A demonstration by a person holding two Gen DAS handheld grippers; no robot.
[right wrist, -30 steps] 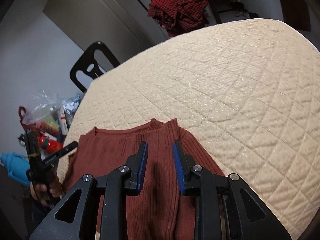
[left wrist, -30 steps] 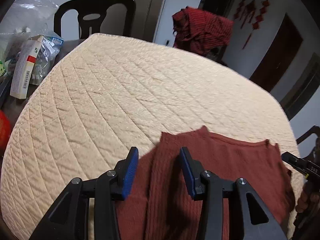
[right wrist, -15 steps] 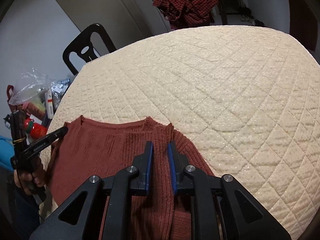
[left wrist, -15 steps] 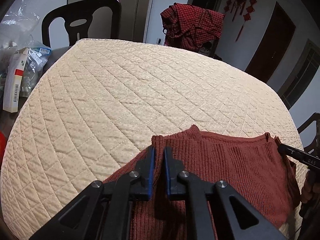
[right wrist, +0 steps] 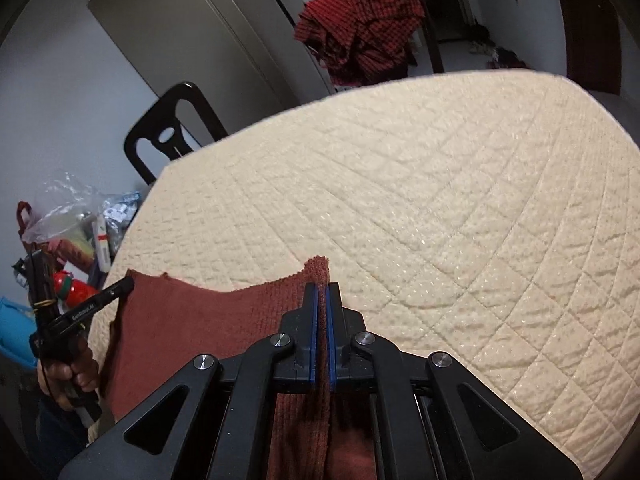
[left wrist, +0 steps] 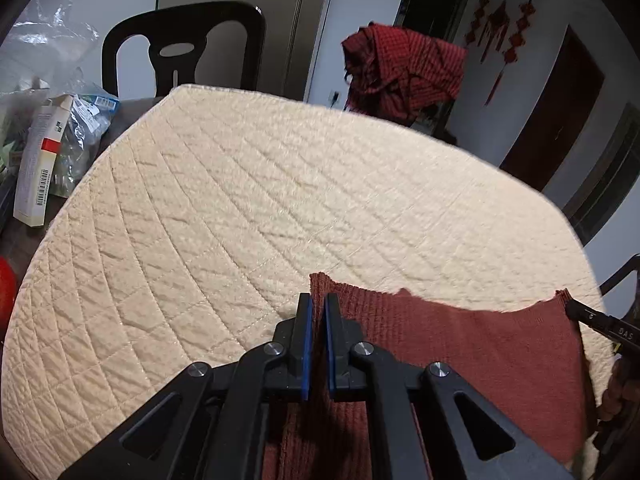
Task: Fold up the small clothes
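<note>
Work surface: cream quilted cover (left wrist: 256, 208) spread over a table, stitched in a diamond pattern.
Garment: rust-red ribbed knit top (left wrist: 472, 356), at the near edge of the quilted cover. Its upper edge is lifted off the cover and hangs stretched between the two grippers, sagging in the middle.
Left gripper (left wrist: 316, 312): clenched on the left corner of the knit top. Fabric rises between the blue pads (left wrist: 306, 344) and shows just beyond the tips.
Right gripper (right wrist: 322, 300): clenched on the right corner of the knit top (right wrist: 224, 320). A vertical fold of fabric runs between its blue pads (right wrist: 313, 344).
Left hand (right wrist: 70, 376): visible in the right wrist view, wrapped around the handle of the left gripper at the near left edge of the cover.
Right hand (left wrist: 618, 392): partly visible at the right border of the left wrist view, holding the right gripper's handle.
Far side: black chair (left wrist: 184, 46) at the far left edge of the table; red checked cloth (left wrist: 404, 68) heaped beyond the far edge.
Left side: white carton (left wrist: 38, 164) and clear plastic bags (left wrist: 80, 128) on the bare tabletop just beside the cover.
</note>
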